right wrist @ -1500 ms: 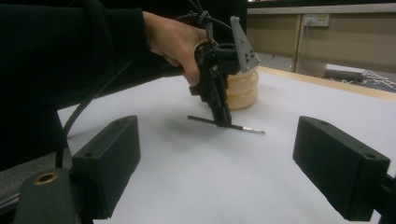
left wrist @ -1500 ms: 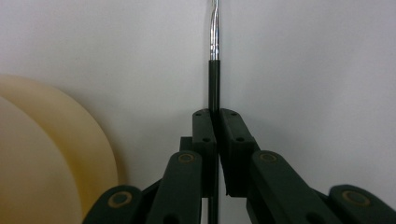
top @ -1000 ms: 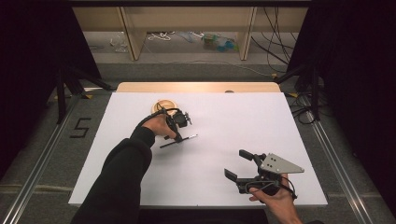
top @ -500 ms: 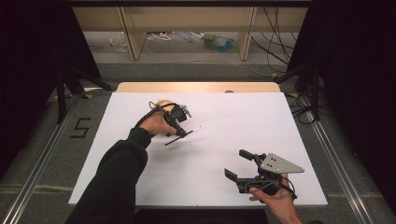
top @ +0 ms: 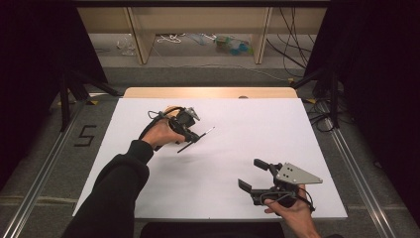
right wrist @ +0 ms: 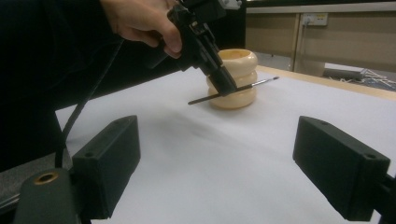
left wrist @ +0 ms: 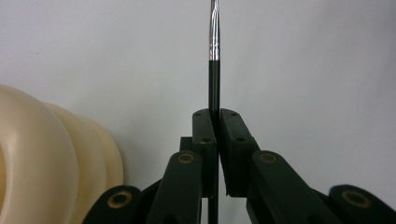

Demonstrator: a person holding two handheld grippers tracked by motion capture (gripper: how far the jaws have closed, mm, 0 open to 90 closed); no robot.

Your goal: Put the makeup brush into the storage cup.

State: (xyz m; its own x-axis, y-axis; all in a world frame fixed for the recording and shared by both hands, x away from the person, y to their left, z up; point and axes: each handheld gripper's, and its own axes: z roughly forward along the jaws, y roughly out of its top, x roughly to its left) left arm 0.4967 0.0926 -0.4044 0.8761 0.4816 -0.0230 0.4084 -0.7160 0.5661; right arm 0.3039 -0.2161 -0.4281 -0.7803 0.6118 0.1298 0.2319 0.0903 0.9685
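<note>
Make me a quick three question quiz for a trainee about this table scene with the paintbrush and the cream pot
1. True or false: the left gripper has its jaws shut on the paintbrush.
2. Which way does the right gripper stand? A) jaws open with nothing between them B) shut on the pot C) shut on the paintbrush
3. Fill in: the cream ribbed pot stands on the white ____.

Key
1. True; the black handle is pinched between the pads and the brush is lifted off the sheet.
2. A
3. Sheet covering the table.
</note>
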